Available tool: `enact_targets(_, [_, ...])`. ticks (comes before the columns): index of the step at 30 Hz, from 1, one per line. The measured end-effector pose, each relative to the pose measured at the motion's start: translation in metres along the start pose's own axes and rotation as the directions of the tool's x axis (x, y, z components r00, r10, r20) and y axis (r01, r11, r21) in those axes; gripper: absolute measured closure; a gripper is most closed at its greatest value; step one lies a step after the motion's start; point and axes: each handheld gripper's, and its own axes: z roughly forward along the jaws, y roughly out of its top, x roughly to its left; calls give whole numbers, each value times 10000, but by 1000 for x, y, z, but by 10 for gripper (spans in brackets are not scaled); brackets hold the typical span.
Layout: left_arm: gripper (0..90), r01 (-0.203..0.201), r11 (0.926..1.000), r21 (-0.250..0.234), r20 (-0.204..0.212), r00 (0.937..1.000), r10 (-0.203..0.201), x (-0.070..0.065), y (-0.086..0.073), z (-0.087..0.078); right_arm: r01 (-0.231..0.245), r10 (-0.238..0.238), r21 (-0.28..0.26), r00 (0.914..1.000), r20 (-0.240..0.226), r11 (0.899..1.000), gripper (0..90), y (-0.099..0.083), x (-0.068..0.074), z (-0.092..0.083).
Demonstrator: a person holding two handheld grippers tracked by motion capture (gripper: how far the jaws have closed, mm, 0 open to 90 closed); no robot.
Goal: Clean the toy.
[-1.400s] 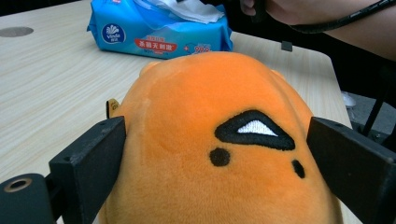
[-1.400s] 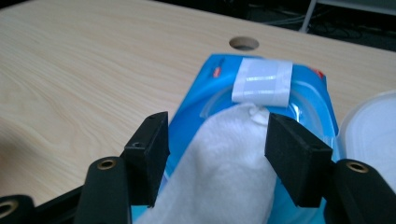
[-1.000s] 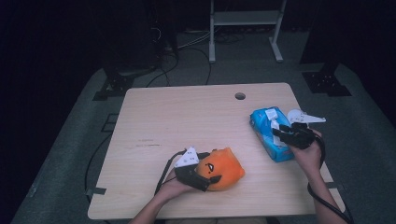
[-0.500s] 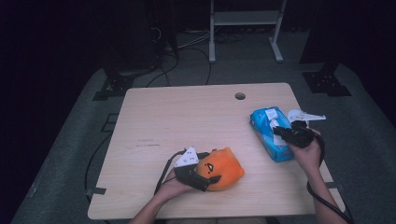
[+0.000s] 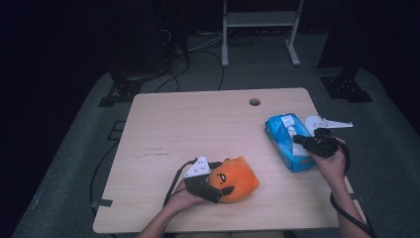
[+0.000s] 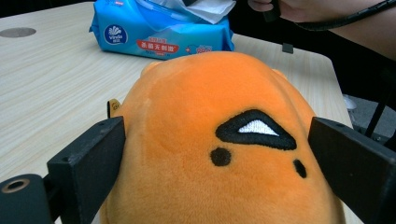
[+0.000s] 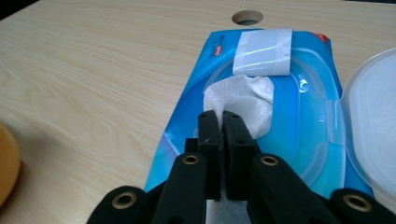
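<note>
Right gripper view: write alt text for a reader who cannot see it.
The right claw, its black jaws closed together, pinches the white wet wipe sticking out of an open blue wet wipe pack. The pack lies on a light wooden table, its clear plastic lid flipped open to the right and a round hole in the tabletop beyond.

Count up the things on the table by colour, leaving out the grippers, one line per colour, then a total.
Orange: 1, the plush toy
Blue: 1, the pack of wipes, lid open
White: 1, the wipe sticking out of the pack
Total: 3
</note>
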Motion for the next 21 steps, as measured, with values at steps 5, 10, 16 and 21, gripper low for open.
enact_targets(5, [59, -11, 10000, 14, 1, 10000, 11, 0, 0, 0, 2, -2, -23, 9998, -217, 10000, 864, 0, 1, -4])
enact_targets(10, [59, -4, 10000, 15, 23, 10000, 4, 0, 0, 0, 306, -312, -129, 9983, -502, 9994, 865, 4, 9, -16])
enact_targets(16, [58, -7, 10000, 30, 21, 10000, 7, 0, 0, -1, 825, -877, -532, 9907, -1044, 9952, 865, 12, 30, -36])
enact_targets(21, [55, 15, 10000, 11, 10, 10000, -15, 1, 0, 0, 1289, -1447, -982, 9737, -1761, 9868, 864, 16, 56, -58])
